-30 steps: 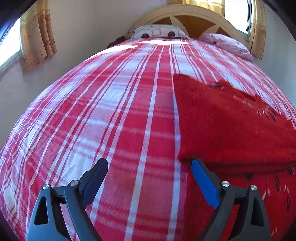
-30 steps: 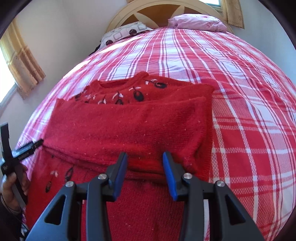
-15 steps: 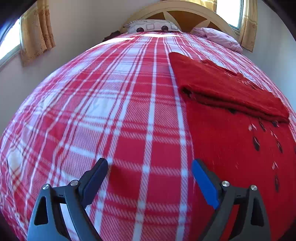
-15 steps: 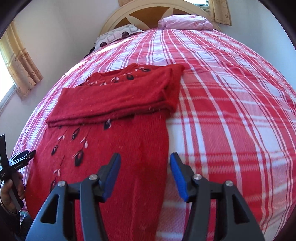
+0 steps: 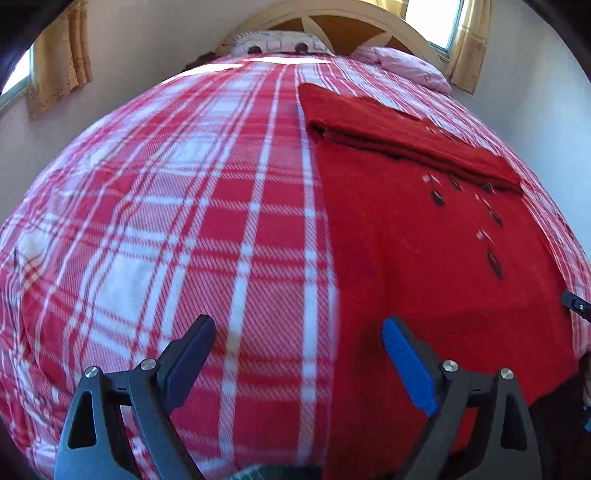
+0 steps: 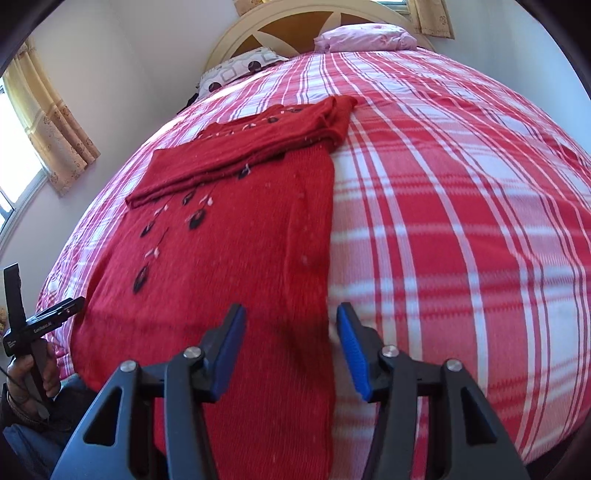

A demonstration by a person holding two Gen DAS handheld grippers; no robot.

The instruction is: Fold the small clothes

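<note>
A red sweater (image 6: pixel 236 229) lies flat on the plaid bed (image 6: pixel 461 206), its far part folded back over the body. The right hand-held gripper (image 6: pixel 291 345) hovers over the sweater's near right edge, its jaws closing slightly, pinching nothing. The left hand-held gripper (image 5: pixel 298 354) hangs spread wide over the sweater's left edge, empty.

Bed (image 6: pixel 461 221) w/ red-white plaid cover, curved headboard (image 6: pixel 295 22) at far end. On cover: red sweater (image 6: pixel 229 258), flat, top part folded over, dark leaf motifs showing. Two pillows at head: patterned pillow (image 6: pixel 240 68), pink pillow (image 6: pixel 365 37).
</note>
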